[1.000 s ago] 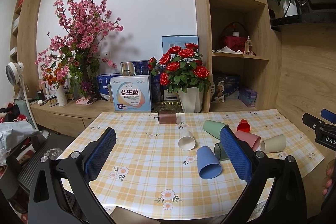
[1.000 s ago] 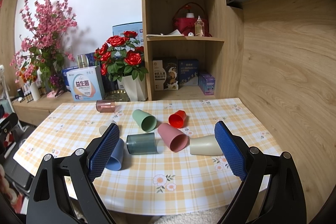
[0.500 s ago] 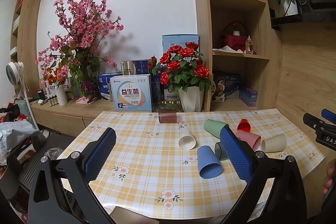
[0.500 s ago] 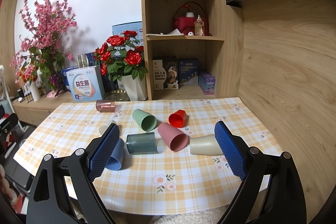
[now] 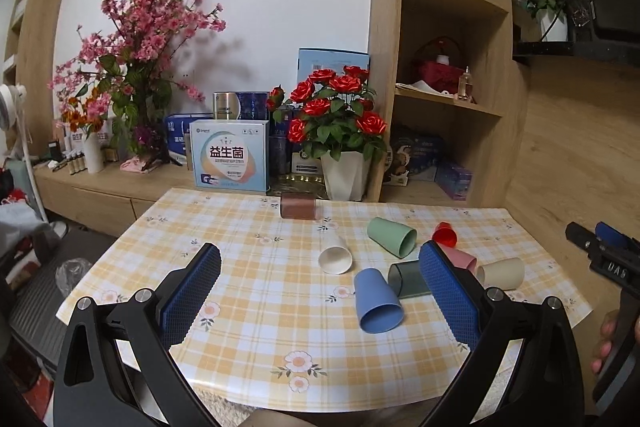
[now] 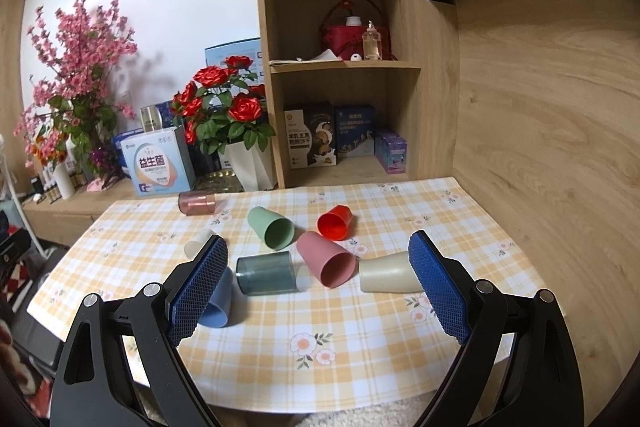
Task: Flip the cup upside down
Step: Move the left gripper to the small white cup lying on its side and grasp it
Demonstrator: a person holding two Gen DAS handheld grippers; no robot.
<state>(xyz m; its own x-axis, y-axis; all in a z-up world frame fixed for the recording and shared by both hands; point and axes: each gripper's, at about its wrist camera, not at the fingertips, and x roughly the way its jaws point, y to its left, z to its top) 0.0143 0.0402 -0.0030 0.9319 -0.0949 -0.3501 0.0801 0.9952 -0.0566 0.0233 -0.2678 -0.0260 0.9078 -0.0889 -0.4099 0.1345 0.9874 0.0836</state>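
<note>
Several cups lie on their sides on the checked tablecloth point(image 5: 248, 267): blue point(image 5: 376, 301), white point(image 5: 335, 259), green point(image 5: 392, 237), dark clear point(image 6: 266, 273), pink point(image 6: 328, 263), red point(image 6: 336, 221), beige point(image 6: 386, 273) and a brown clear one point(image 5: 298, 207) at the back. My left gripper point(image 5: 320, 291) is open and empty, held above the table's near edge. My right gripper point(image 6: 318, 285) is open and empty, above the near edge, with the dark clear and pink cups beyond its fingers. It also shows in the left wrist view point(image 5: 604, 259).
A rose pot point(image 5: 344, 175), a boxed product point(image 5: 229, 155) and a blossom vase point(image 5: 94, 157) stand on the sideboard behind the table. A wooden shelf unit point(image 6: 340, 67) and wood wall point(image 6: 540, 107) bound the right side.
</note>
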